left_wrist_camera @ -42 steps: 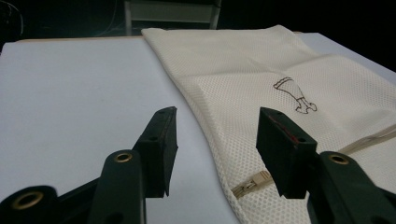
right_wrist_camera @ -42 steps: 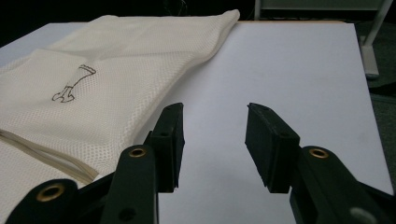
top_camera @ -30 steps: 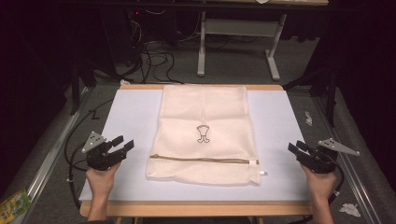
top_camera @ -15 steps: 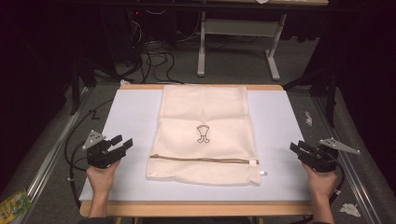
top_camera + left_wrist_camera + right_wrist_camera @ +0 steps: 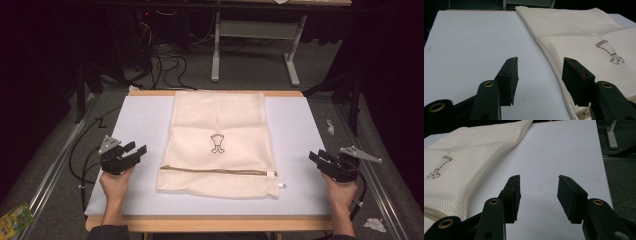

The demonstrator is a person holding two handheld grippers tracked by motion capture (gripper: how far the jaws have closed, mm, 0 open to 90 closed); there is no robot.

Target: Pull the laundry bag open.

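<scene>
Two hand-held grippers: the left gripper (image 5: pixel 134 152) and right gripper (image 5: pixel 318 157) are matte black, each topped by a grey three-cornered plate and trailing a black cable. Close up, their flat rectangular black jaws hinge on brass-coloured rivets. Dark sleeves cover the person's forearms near the table edge.

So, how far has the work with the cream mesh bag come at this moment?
Hardly begun. The cream mesh zipper bag lies flat on the white table mat, its brown zipper apparently closed. The left gripper is open beside the bag's edge; the right gripper, its jaws just opened wider, is apart from it, holding nothing. Any gripping or handling is still left.
</scene>
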